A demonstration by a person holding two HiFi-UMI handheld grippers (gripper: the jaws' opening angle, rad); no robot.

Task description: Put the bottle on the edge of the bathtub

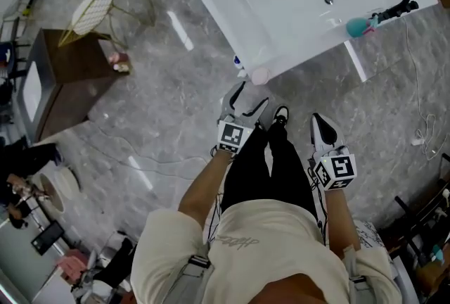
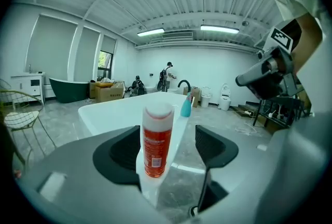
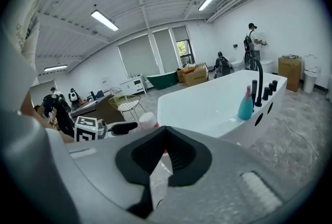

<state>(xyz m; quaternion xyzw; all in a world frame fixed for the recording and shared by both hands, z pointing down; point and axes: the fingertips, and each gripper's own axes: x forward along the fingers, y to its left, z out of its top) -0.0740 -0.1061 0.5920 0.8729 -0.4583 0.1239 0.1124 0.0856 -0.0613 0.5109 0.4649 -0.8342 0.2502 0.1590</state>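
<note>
**A:** Start with the orange-red cylindrical bottle with a white cap (image 2: 157, 140). Where?

**B:** Upright on the near corner of the long white glossy bathtub (image 1: 281, 0), right on its rim. From the head view, only a pale round cap, just ahead of the left-hand two-jaw gripper (image 1: 249, 100).

**A:** Held?

**B:** No. Framed between that gripper's dark pads, spread wide. Clear gap on the right side, narrower on the left, no pinch.

**A:** And the right-hand two-jaw gripper (image 3: 165, 140)?

**B:** Pads pressed together, gripping nothing. Lower and further right in the head view, apart from the bottle, above the grey marble-patterned floor (image 1: 176, 105).

**A:** Farther along the tub?

**B:** At the far end of the rim, a teal teardrop-shaped bottle (image 1: 360, 27) just beside a black tap with a curved spout (image 1: 398, 11). Inside the tub, a small round metal drain (image 1: 328, 0).

**A:** Around the tub?

**B:** Off to the left, a gold wire chair (image 1: 91, 7) next to a dark brown wooden cabinet (image 1: 70, 77). Beneath the grippers, the person's black trousers (image 1: 260, 169) and cream top (image 1: 260, 239).

**A:** In the distance?

**B:** From the gripper views, a bright hall with ceiling strip lights (image 2: 220, 28). A dark green freestanding bathtub (image 2: 67, 89) by the windows, a cardboard box (image 2: 106, 93) next to it, and several people far off, too small for detail.
</note>
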